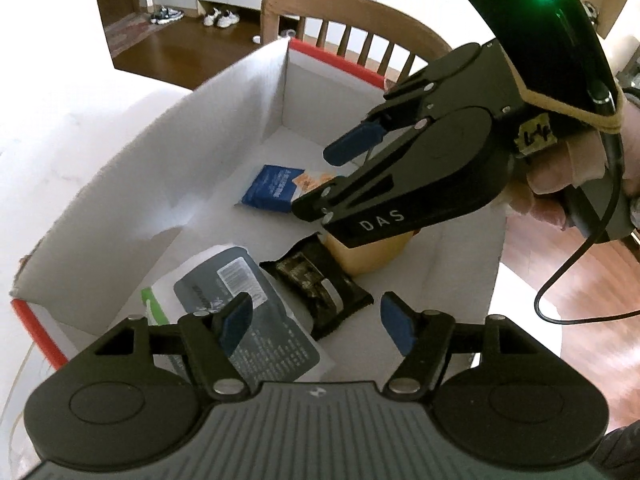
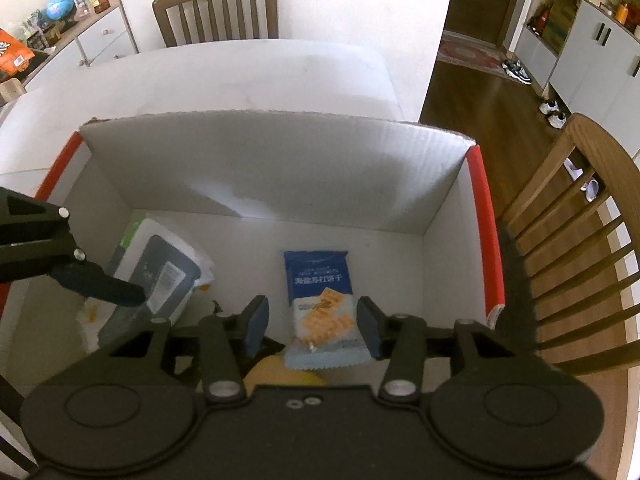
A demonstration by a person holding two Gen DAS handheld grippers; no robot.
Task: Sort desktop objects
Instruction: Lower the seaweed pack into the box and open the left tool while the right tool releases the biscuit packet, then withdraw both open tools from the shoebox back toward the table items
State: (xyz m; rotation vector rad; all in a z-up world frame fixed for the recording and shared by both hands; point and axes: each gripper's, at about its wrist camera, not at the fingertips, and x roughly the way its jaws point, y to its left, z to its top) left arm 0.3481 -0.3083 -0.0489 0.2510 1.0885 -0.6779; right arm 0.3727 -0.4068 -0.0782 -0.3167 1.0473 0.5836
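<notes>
A white worktop (image 2: 240, 76) carries an open white box with red edging (image 2: 480, 216); wooden chairs (image 2: 216, 4) stand around it on dark wood flooring. Inside the box, a blue cracker packet (image 2: 320, 296) lies flat at centre. A grey-labelled pouch (image 1: 240, 312) rests at 7 o'clock from the packet in the left wrist view, with a black wrapped bar (image 1: 320, 288) just beside it and a yellow item (image 1: 360, 256) partly hidden under my right tool (image 2: 312, 328). My right tool hangs over the cracker packet, pads apart, gripping nothing. My left tool (image 1: 316, 324) hangs over the pouch and bar, pads wide apart, empty.
</notes>
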